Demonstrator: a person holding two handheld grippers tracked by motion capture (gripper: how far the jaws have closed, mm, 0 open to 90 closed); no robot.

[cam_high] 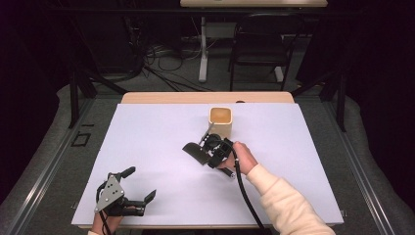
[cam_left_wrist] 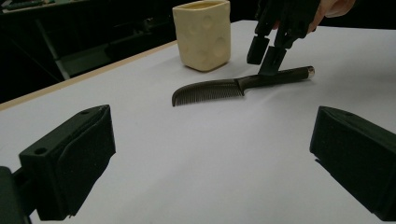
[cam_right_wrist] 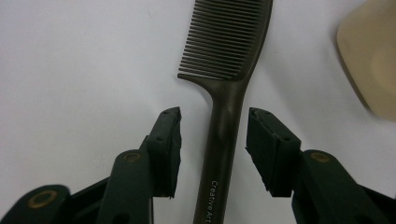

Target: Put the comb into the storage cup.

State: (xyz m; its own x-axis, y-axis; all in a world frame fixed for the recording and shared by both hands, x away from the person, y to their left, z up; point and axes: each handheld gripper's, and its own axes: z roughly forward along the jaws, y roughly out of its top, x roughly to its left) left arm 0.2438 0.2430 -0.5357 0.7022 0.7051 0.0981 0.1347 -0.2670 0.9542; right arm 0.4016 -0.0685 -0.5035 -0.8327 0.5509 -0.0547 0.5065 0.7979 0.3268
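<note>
A dark comb (cam_right_wrist: 229,60) lies flat on the white table sheet (cam_high: 156,132), its teeth end pointing away from a cream cup (cam_high: 220,122). My right gripper (cam_right_wrist: 215,135) points down over the comb's handle. Its jaws stand on either side of the handle, and a gap shows on each side, so the pads are not pressing. In the left gripper view the comb (cam_left_wrist: 210,91) lies in front of the cup (cam_left_wrist: 203,35), with the right gripper (cam_left_wrist: 264,56) above its handle. My left gripper (cam_high: 139,183) rests open and empty near the front left of the sheet.
The cup stands upright just beyond the comb, close to the right gripper. The wooden table edge (cam_high: 205,97) runs behind it. Beyond the table are a chair (cam_high: 259,44), cables on the floor and a dark background.
</note>
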